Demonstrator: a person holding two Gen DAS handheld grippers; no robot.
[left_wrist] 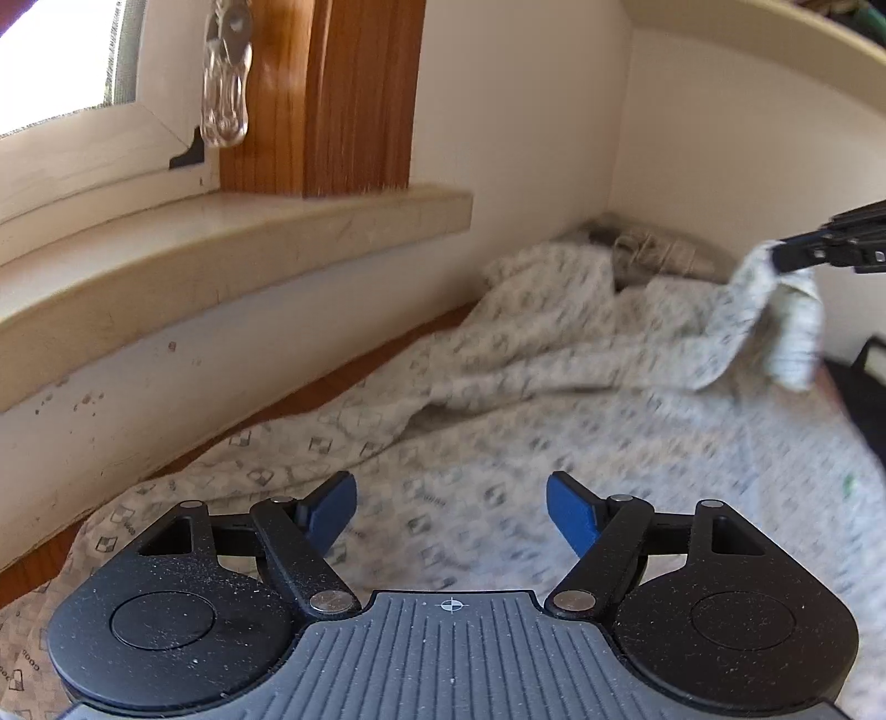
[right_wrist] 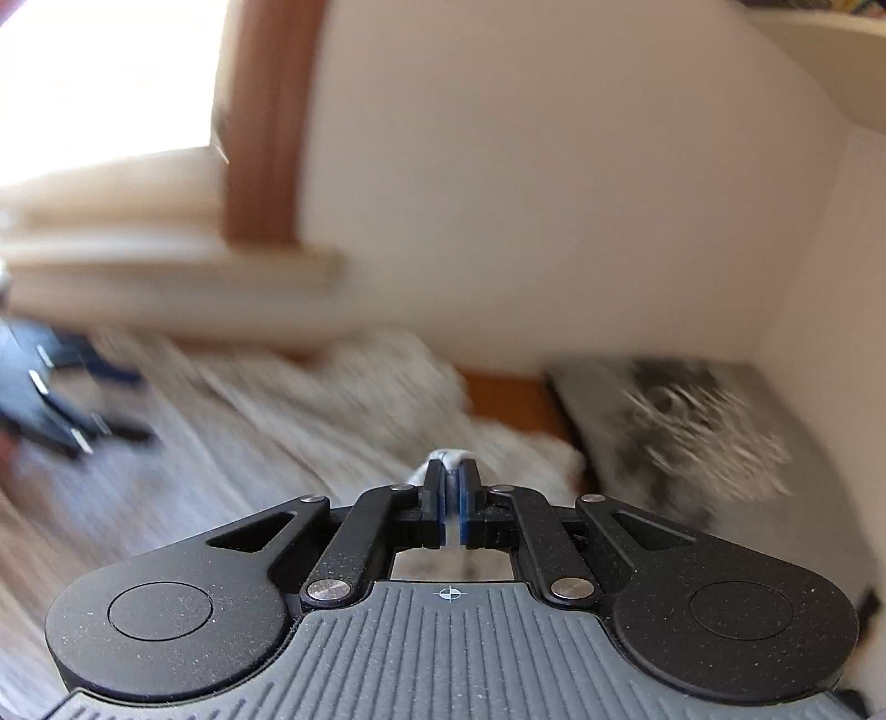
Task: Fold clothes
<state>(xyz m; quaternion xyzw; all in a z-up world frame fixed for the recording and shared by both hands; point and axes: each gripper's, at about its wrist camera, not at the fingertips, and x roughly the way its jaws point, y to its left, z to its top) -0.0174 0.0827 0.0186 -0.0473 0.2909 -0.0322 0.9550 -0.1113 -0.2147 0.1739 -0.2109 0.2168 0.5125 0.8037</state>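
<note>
A pale garment (left_wrist: 554, 399) printed with small grey checks lies rumpled over the surface below the window. My left gripper (left_wrist: 451, 507) hovers just above its near part, blue pads wide apart and open, nothing between them. My right gripper (right_wrist: 452, 479) is shut on a fold of the same cloth (right_wrist: 451, 457), which peeks out past the pads. In the left wrist view the right gripper (left_wrist: 778, 259) enters from the right edge and holds a corner of the garment lifted off the surface. The right wrist view is blurred by motion; the left gripper (right_wrist: 66, 410) shows there at far left.
A wall with a beige window sill (left_wrist: 232, 243) and a wooden frame (left_wrist: 354, 94) runs along the left. A folded grey printed item (left_wrist: 648, 249) lies in the far corner. A dark object (left_wrist: 864, 387) sits at the right edge. A shelf (left_wrist: 803, 39) curves overhead.
</note>
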